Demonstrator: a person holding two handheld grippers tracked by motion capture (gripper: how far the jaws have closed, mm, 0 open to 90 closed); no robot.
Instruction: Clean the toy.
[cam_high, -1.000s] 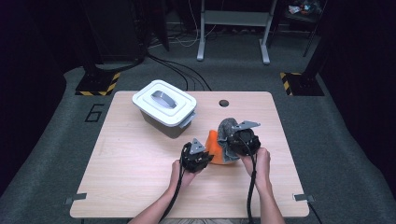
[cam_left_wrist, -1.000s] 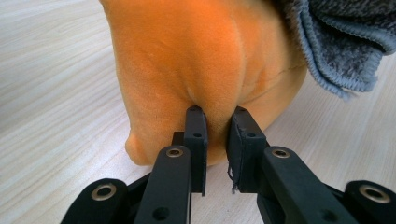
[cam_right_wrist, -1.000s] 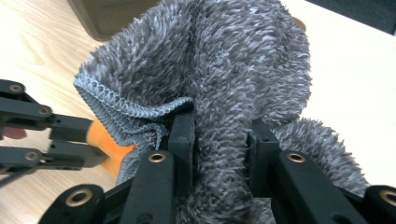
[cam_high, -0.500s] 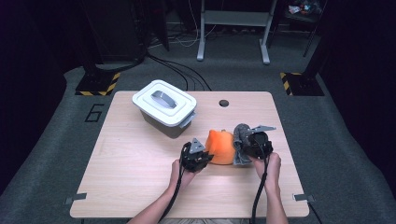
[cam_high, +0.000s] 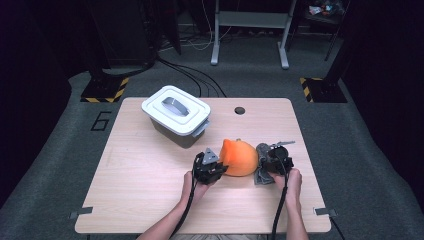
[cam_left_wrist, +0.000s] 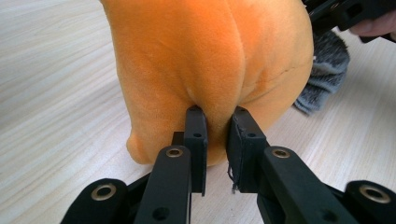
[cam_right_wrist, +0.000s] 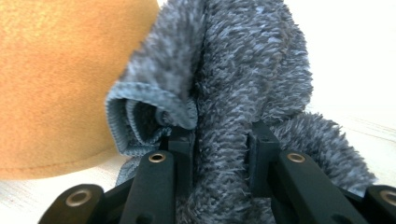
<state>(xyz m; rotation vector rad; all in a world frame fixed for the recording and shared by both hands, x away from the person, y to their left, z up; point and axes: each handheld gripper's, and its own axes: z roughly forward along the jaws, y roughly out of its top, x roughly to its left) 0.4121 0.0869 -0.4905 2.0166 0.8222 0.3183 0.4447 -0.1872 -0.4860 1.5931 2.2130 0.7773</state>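
— Since a second ago, what has shifted?
— One hand only: the right gripper (cam_high: 268, 161) has come down from above the orange plush (cam_high: 241, 157) to its right side, and it carries a grey fuzzy cloth (cam_high: 261, 175) that now reaches the table (cam_high: 140, 185). The left gripper (cam_high: 210, 167) has kept its place at the plush's left side.

— How do the jaws stand?
— Both are clamped. In the left gripper view the left gripper (cam_left_wrist: 215, 123) pinches a fold of the orange plush (cam_left_wrist: 205, 60) between its pads. In the right gripper view the right gripper (cam_right_wrist: 219, 140) is clenched on a bunch of the grey fuzzy cloth (cam_right_wrist: 247, 79), with the orange plush (cam_right_wrist: 56, 79) just beside it.

— Count things for me, nearest first.
— Two hands, two grippers. One orange plush sits between them on the table, touching the one cloth at its right. Farther off, up and left of the plush, stands one lidded white box (cam_high: 176, 114) with a handle in its lid. Beyond the plush, near the table's far edge, is one small round hole (cam_high: 239, 110).
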